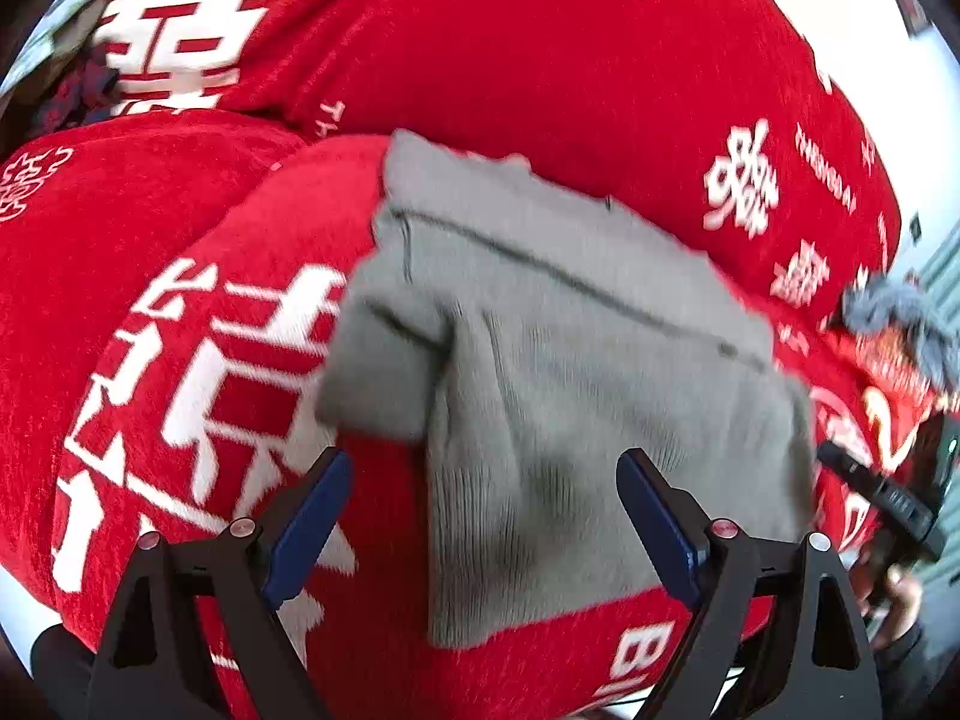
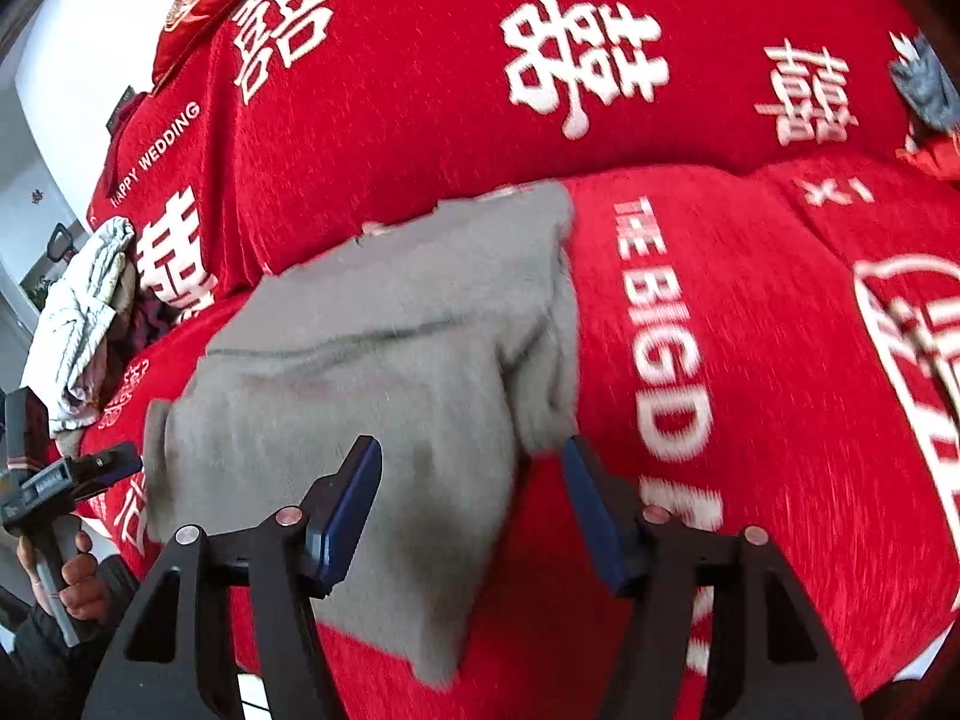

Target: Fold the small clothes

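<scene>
Motion blurs the grey knit garment (image 1: 588,348); its lower edge is unclear.

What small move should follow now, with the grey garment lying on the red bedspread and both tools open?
Probably draw both tools back. The grey garment lies folded and flat on the red bedspread. The left tool and right tool stand open, pads off the cloth, so nothing is held. More clothes wait at the bed's edge.
</scene>
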{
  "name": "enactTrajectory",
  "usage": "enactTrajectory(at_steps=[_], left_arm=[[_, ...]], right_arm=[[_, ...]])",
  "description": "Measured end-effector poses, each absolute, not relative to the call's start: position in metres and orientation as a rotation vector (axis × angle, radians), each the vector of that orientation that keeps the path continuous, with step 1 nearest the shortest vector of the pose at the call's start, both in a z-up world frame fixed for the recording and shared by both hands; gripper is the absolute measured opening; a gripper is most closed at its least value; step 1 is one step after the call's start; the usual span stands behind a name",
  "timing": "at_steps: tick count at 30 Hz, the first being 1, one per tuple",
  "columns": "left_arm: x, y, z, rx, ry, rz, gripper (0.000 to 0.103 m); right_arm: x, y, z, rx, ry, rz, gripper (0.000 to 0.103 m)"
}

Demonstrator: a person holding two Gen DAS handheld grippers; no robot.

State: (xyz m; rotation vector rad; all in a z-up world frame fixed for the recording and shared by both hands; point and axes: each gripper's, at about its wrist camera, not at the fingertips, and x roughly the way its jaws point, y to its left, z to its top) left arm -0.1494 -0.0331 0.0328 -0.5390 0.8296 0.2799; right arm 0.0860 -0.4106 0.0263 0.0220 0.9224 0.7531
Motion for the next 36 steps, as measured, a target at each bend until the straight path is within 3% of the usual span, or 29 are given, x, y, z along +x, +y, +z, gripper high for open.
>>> enactTrajectory(at_steps=[2,3,4,5,6,7,8,11,22,36], left_arm=[[-0.143,-0.038,0.026,-0.538,0.855,0.267,0.088],[-0.139,-0.042,0.023,-0.553,0.863,0.250,0.082],[-0.136,-0.045,0.022,-0.560,0.876,0.234,0.065],[-0.132,-0.051,0.021,-0.546,0.893,0.236,0.062],[-0.129,-0.059,0.023,-0.497,0.896,0.262,0.062],[-0.128,-0.064,0.023,-0.474,0.901,0.262,0.048],[-0.125,-0.070,0.022,-0.453,0.916,0.260,0.026],[-0.121,-0.075,0.026,-0.426,0.926,0.264,0.011],[-0.125,-0.068,0.109,-0.377,0.703,0.276,0.011],[-0.076,-0.022,0.130,-0.453,0.686,0.362,0.011]], right_arm=[[0.084,-0.412,0.019,0.039,0.953,0.771,0.067],[0.082,-0.410,0.015,0.034,0.969,0.781,0.066],[0.079,-0.409,0.015,0.023,0.961,0.782,0.066],[0.075,-0.405,0.015,0.004,0.950,0.793,0.066],[0.072,-0.401,0.015,-0.008,0.954,0.816,0.061],[0.070,-0.395,0.013,-0.027,0.970,0.844,0.055],[0.067,-0.390,0.011,-0.051,0.976,0.855,0.043],[0.062,-0.378,0.009,-0.118,0.967,0.863,0.008],[0.069,-0.389,0.079,0.094,0.831,0.987,0.007],[0.130,-0.345,0.126,0.179,0.809,0.896,0.007]])
